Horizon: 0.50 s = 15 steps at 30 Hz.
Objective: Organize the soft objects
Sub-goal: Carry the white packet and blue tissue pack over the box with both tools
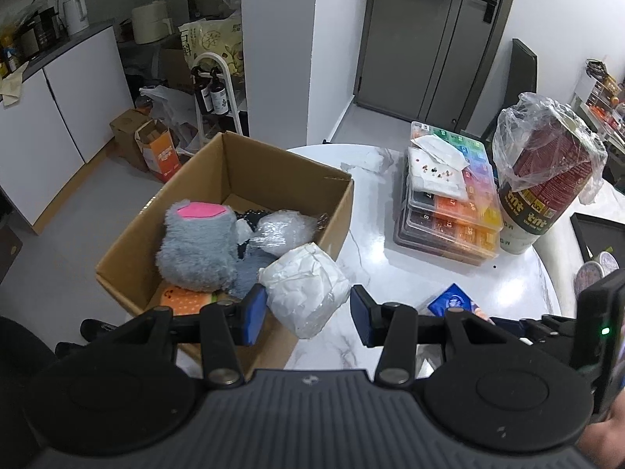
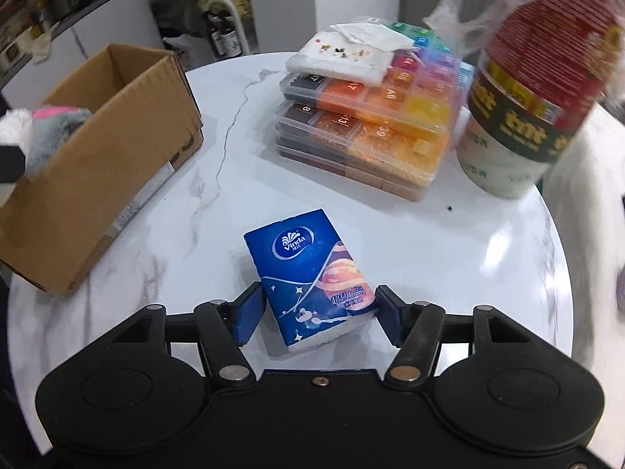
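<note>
**Both tongs loaded at the marble table**

The left gripper [image 1: 308, 310] has its blue pads on either side of a white wrapped bundle [image 1: 306, 289], a crumpled, plastic-covered lump. The left pad presses its side; on the right a sliver of table shows between pad and bundle, so I cannot tell how firmly it is clamped. The bundle sits over the near right corner of the cardboard box [image 1: 289, 164], at the box's rim. Inside the box lie a grey fluffy toy [image 1: 199, 246] with a pink patch, a clear crinkled plastic wrap [image 1: 281, 230] and an orange dotted item [image 1: 183, 299].

The right gripper [image 2: 312, 312] straddles a blue tissue pack [image 2: 308, 277] on the white marble table [image 2: 429, 242]. The pack's near end lies between the pads, both touching its sides; the far end points out toward the table's middle. The box stands well to the pack's left.

Farther back are stacked bead cases [image 2: 375, 117] with a white cloth on top, and beside them a stack of paper cups [image 2: 531, 90] in loose plastic.
</note>
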Available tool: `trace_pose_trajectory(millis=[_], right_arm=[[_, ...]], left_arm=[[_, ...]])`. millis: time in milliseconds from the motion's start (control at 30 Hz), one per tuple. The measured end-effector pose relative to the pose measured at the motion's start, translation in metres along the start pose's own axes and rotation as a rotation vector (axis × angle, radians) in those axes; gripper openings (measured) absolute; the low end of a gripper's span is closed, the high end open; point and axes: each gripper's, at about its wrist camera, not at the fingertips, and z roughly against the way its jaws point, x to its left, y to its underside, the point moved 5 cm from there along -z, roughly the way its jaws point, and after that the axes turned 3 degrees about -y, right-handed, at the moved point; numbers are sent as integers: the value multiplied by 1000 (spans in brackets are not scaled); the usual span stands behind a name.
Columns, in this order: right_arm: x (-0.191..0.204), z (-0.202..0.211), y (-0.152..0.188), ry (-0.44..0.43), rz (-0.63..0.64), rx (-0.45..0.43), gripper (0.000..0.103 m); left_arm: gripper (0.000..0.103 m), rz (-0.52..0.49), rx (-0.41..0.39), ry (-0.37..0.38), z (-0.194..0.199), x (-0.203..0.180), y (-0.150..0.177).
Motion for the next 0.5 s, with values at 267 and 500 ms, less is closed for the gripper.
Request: trace_pose_trajectory(millis=[267, 500], right_arm=[[9, 21, 12, -5, -18, 17, 60], [20, 47, 5, 20, -6, 7, 60]], left_arm=[[46, -32, 23, 38, 7, 21, 2], [46, -52, 30, 60, 13, 40, 1]])
